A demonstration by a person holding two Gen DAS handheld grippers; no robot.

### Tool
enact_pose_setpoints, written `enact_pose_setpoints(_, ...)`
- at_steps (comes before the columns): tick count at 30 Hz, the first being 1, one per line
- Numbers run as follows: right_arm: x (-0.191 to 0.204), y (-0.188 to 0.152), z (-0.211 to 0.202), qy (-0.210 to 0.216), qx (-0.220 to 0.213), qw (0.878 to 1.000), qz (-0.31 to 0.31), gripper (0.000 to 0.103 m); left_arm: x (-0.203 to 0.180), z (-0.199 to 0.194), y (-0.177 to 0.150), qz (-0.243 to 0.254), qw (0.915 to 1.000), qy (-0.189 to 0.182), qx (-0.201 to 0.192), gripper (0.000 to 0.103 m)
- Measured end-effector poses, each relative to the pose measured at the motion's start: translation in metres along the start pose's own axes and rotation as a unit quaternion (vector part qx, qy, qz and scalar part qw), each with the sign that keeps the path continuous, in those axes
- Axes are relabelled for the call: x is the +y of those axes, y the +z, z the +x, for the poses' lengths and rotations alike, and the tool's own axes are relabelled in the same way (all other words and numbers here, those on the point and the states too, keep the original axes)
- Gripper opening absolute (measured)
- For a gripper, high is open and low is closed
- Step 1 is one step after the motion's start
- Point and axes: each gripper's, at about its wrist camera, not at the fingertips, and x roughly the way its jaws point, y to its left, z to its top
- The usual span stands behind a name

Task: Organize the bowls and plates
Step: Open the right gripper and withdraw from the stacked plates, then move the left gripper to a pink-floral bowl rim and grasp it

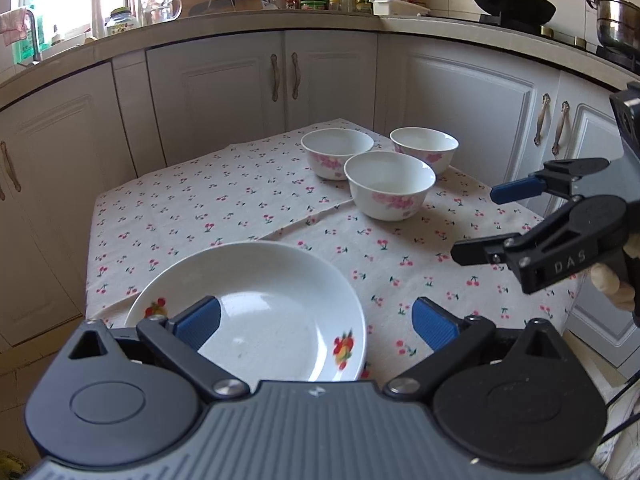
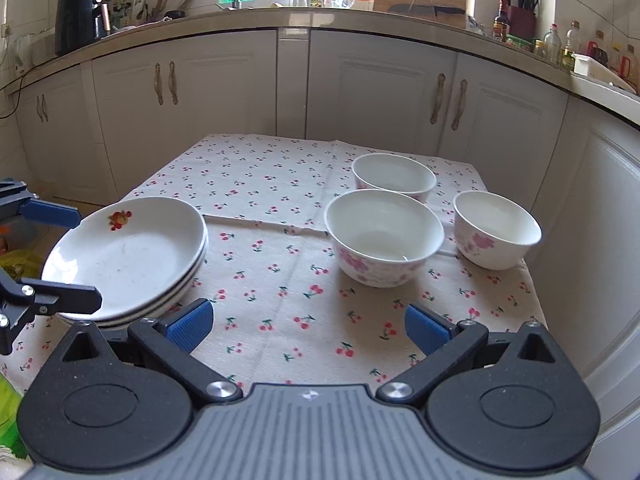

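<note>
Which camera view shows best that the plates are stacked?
The right wrist view: the stack of plates shows layered rims along its side. The left wrist view shows only the top plate, partly behind the left gripper.

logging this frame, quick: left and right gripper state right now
left gripper: open, holding nothing, over the plate stack.
right gripper: open, holding nothing, above the tablecloth.
</note>
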Motion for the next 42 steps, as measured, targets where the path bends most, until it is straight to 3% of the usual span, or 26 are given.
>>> enact_pose_setpoints(12, -0.034, 0.004, 0.017, -0.008, -0.012, 1.000, 0.003, 0.103, -0.019, 0.058, 0.061, 0.011, 0.9997, 0.011, 0.019, 0.101)
enact_pose_setpoints(24, -0.057, 0.013, 0.056, -0.012, -0.010, 1.000, 0.002, 0.103, -0.021, 0.137, 0.116, -0.004, 0.9987, -0.017, 0.049, 0.100)
enact_pose_setpoints(28, -0.057, 0.017, 0.071, -0.016, -0.009, 1.000, -0.012, 0.103, -0.023, 0.164, 0.122, -0.009, 0.9974, -0.031, 0.064, 0.095)
enact_pose_setpoints(34, -0.055, 0.019, 0.087, -0.007, -0.004, 1.000, -0.027, 0.100, -0.026, 0.190, 0.123, -0.012, 0.9952, -0.051, 0.083, 0.079)
enact_pose_setpoints(42, -0.062, 0.023, 0.093, 0.005, -0.008, 1.000, -0.017, 0.094, -0.033, 0.200, 0.131, 0.003, 0.9941, -0.071, 0.081, 0.075)
